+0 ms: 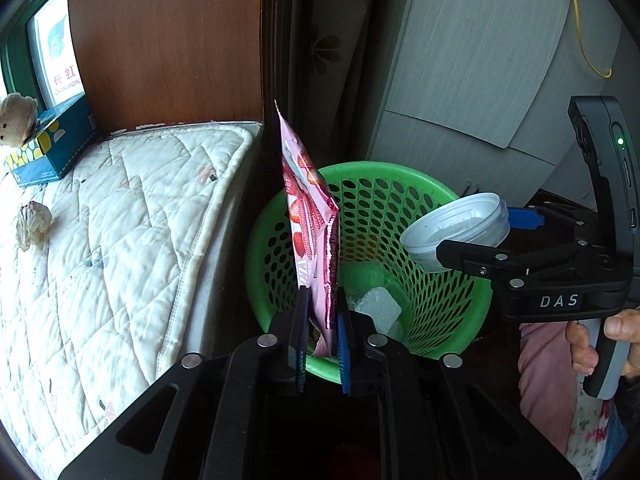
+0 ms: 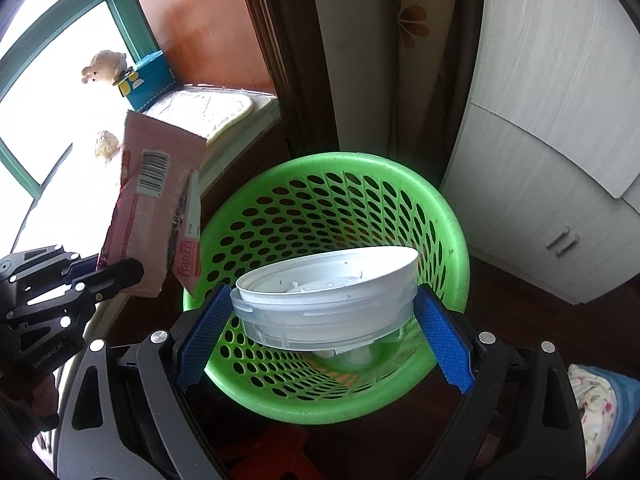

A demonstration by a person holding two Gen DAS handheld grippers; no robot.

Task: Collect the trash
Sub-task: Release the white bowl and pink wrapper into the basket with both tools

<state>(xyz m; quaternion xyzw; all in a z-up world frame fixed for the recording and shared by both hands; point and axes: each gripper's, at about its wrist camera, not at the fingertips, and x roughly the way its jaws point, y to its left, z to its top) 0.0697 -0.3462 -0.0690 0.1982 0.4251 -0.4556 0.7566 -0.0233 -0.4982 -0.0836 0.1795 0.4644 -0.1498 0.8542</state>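
Bed (image 1: 120, 216) with a quilted white mattress fills the left of the left wrist view, running up to a wooden headboard and a window. Beside it on the floor stands the green perforated basket (image 2: 452, 216), which serves as the bin; pale scraps already lie at its bottom.

Both grippers hang over the basket, each loaded. The left gripper (image 1: 323, 312) has its jaws pinching the lower end of a pink snack wrapper (image 1: 308, 216), which stands upright above the basket's near rim. The right gripper (image 2: 326, 320) has its jaws spread wide and pressing on either side of a white plastic lid (image 2: 326, 300), held tilted over the basket's mouth.

The step in hand looks like the drop: both pieces are carried to the bin and not yet let go. The next move calls for parting the jaws. The lid seems well over the opening; the wrapper sits nearer the rim on the bed side, so a small shift toward the centre may keep it from falling outside.

More waste remains: a crumpled tissue (image 1: 34, 224) lies on the mattress, well apart from the basket. Near it a blue tissue box (image 1: 52, 148) carries a small plush bear (image 1: 16, 120).

Writing: "Frauzzi", as best I can read it, and a barcode on the wrapper; "DAS" on the right gripper; "GenRobot.AI" on the left; "CHANGHONG" with Chinese characters on the window sign.
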